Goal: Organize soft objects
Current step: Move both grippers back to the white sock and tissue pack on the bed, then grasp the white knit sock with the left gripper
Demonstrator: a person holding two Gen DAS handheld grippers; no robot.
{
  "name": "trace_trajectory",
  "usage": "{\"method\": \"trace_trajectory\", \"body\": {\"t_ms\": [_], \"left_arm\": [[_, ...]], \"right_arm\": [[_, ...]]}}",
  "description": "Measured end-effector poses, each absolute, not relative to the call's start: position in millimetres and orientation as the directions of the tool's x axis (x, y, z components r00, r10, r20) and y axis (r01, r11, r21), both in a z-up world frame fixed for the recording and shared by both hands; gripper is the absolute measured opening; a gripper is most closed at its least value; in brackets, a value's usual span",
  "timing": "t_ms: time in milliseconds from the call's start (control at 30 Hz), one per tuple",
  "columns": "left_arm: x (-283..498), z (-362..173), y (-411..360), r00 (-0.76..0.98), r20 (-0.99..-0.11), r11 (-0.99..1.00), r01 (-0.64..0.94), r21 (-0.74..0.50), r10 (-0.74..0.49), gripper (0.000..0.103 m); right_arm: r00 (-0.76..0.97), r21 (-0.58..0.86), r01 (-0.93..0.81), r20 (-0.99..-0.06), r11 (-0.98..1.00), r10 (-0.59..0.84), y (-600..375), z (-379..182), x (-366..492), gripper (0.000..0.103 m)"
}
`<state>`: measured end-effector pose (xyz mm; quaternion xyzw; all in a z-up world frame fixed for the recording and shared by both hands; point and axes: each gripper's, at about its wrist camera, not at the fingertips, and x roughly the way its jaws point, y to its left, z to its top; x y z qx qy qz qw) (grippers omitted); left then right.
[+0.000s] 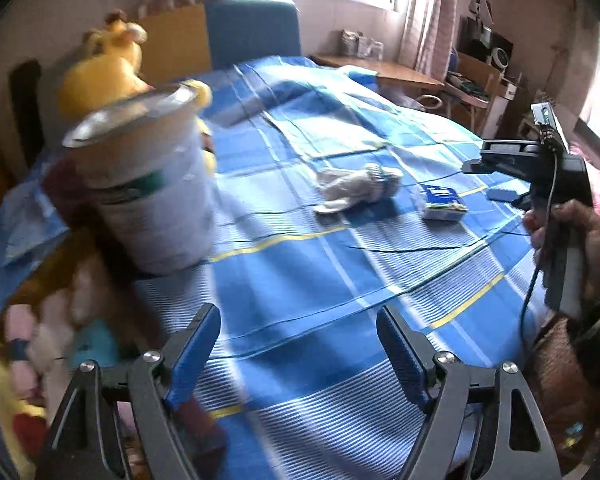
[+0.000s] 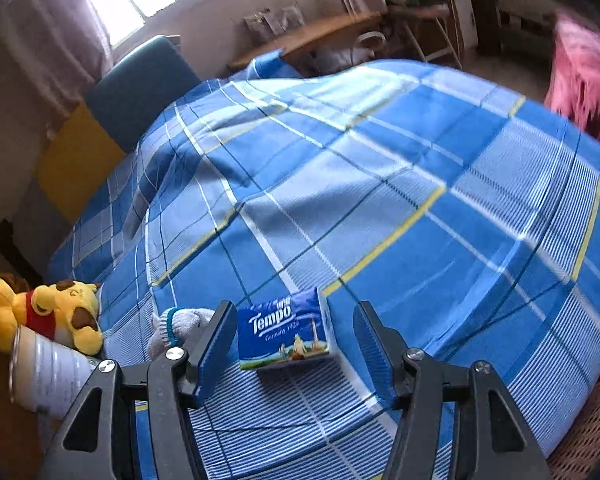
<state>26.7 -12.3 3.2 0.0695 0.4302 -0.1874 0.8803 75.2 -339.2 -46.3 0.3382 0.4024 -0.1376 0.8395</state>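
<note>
The right tongs (image 2: 294, 354) are held wide apart around the small blue Tempo tissue pack (image 2: 286, 330), not touching it, on the blue checked bed cover (image 2: 400, 200). The left tongs (image 1: 298, 346) are apart and hold nothing. The small grey sock toy (image 1: 358, 186) lies beside the pack.

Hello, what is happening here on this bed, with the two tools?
A person holds a gripper in each hand over a blue plaid bedsheet. The right gripper has open jaws on both sides of a Tempo tissue pack, not closed on it. The left gripper is open and empty. A small grey soft toy, a yellow plush bear and a white cup lie nearby.
</note>
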Motion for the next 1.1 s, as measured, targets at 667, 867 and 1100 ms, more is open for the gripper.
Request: {"method": "trace_trajectory", "body": {"t_ms": [667,867,1100], "left_arm": [[55,-41,-58,0.41,-0.839,0.888,0.426,-0.171,-0.358,0.08],[54,-45,-48,0.415,-0.841,0.899,0.401,-0.174,-0.348,0.08],[55,-51,-37,0.418,-0.844,0.91,0.377,-0.175,-0.335,0.08]], "right_arm": [[0.611,0.611,0.538,-0.758,0.581,0.231,-350,-85,86,0.062],[0.575,0.555,0.525,-0.79,0.644,0.212,-336,-85,94,0.062],[0.538,0.352,0.466,-0.841,0.811,0.056,-311,-70,103,0.062]]}}
